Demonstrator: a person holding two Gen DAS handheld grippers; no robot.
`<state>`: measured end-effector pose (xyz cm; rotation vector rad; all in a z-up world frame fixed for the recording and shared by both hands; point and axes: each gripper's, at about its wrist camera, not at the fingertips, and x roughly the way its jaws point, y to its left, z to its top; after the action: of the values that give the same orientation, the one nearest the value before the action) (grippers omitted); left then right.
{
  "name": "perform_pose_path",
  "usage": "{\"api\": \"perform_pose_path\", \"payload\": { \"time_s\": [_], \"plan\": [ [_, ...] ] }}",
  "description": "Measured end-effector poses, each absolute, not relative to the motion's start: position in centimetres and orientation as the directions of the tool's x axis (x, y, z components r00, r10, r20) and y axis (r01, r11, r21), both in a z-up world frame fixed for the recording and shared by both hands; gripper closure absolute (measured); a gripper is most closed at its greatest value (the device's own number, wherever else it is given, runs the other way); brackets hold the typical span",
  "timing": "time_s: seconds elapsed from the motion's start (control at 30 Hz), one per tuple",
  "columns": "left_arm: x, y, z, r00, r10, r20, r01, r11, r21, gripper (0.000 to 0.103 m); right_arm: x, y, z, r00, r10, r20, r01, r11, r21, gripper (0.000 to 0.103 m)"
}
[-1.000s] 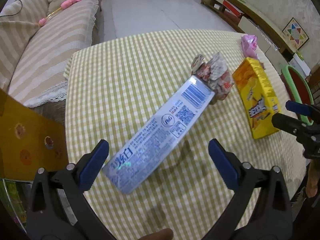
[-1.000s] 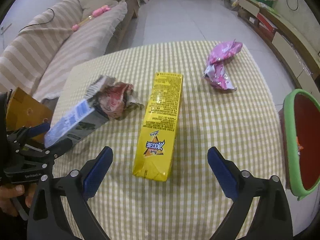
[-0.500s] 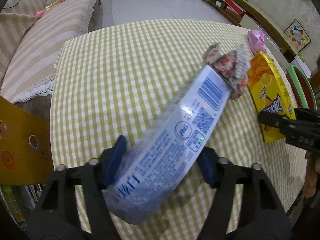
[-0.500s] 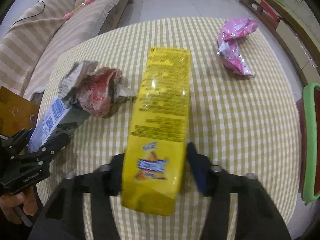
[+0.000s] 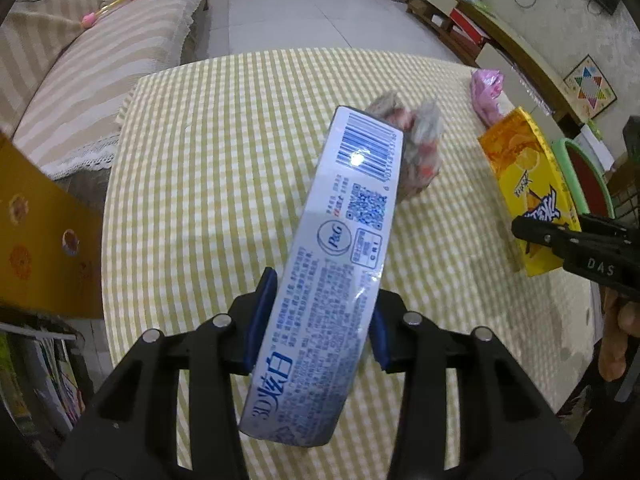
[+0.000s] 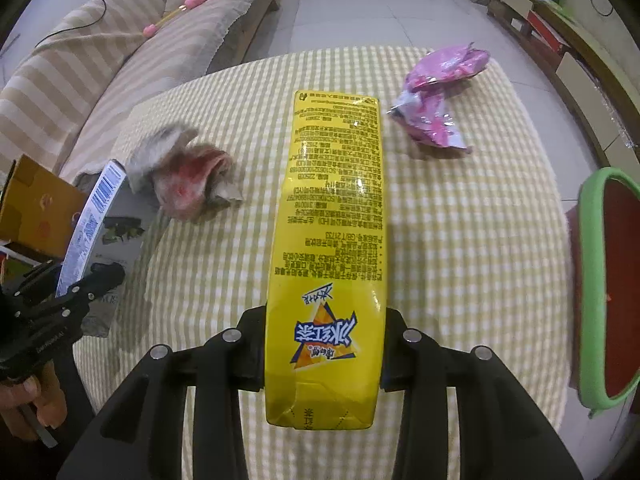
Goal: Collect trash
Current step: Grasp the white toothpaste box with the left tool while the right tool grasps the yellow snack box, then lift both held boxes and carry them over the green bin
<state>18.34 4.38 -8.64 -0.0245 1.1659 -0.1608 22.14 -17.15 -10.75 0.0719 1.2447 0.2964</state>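
Both wrist views close above the checked worktop, angled steeply down and forward toward the sofa. Shared: crumpled wrapper, yellow carton, blue box.

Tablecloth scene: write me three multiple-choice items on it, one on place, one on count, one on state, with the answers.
1. Where does the pink wrapper lie?
A. on the sofa
B. on the tablecloth, beyond the yellow box
C. in the green-rimmed bin

2. How many pieces of trash lie loose on the cloth?
A. two
B. four
C. none

3. What is the left hand-held gripper doing?
A. hanging open
B. gripping the crumpled wrapper
C. gripping the blue box

Answers: B, it lies past the box's far end; A, only the pink and crumpled wrappers lie free; C, its pads press the blue box's sides.
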Motion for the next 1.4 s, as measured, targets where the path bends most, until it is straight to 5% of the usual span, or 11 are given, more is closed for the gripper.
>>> {"api": "perform_pose_path", "payload": {
  "time_s": [0.73, 1.4],
  "plan": [
    [15.6, -1.4, -0.7, 0.5, -0.215, -0.839, 0.144, 0.976, -0.164, 0.063, 16.9, -23.3, -3.6, 0.43, 0.296, -0.853, -0.213, 0.951, 0.223, 0.067],
    [15.4, -5.2, -0.5, 0.498, -0.226, -0.837, 0.181, 0.971, -0.154, 0.063, 16.3, -25.7, -2.4, 0.478, 0.296, -0.827, -0.179, 0.955, 0.238, 0.067]
  ]
}}
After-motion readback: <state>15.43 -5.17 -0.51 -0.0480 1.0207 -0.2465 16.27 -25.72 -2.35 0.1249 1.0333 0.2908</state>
